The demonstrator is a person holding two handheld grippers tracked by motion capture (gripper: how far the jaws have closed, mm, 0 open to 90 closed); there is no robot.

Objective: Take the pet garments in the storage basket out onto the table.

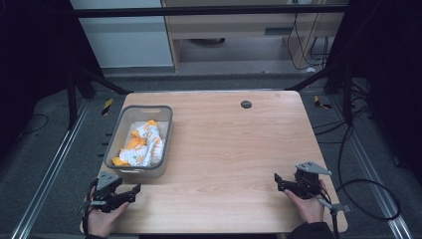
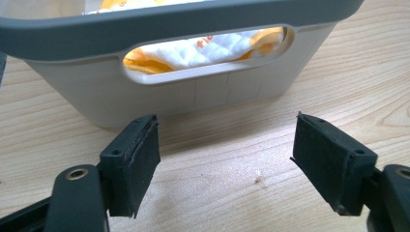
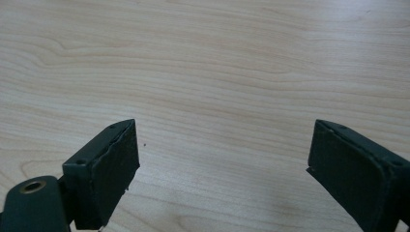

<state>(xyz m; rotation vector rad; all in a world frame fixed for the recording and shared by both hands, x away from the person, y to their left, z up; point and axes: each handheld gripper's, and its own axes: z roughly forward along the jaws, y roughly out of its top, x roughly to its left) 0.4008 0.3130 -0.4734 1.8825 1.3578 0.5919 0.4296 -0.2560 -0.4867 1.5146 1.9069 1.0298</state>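
A grey plastic bin (image 1: 167, 117) stands at the left of the wooden table (image 1: 229, 144), holding a crumpled white and orange cloth (image 1: 142, 145). My left gripper (image 1: 135, 191) rests near the table's front left corner, just in front of the bin, jaws open and empty. In the left gripper view the bin's near wall (image 2: 174, 94) with its handle slot is close ahead, the cloth (image 2: 212, 46) showing through it, and my left gripper (image 2: 225, 164) holds nothing. My right gripper (image 1: 276, 180) hovers at the front right, open over bare wood (image 3: 222, 164).
A small dark round cap (image 1: 246, 104) sits in the table near its far edge. Cables (image 1: 368, 194) trail on the floor to the right of the table. A metal rail (image 1: 47, 174) runs along the floor at the left.
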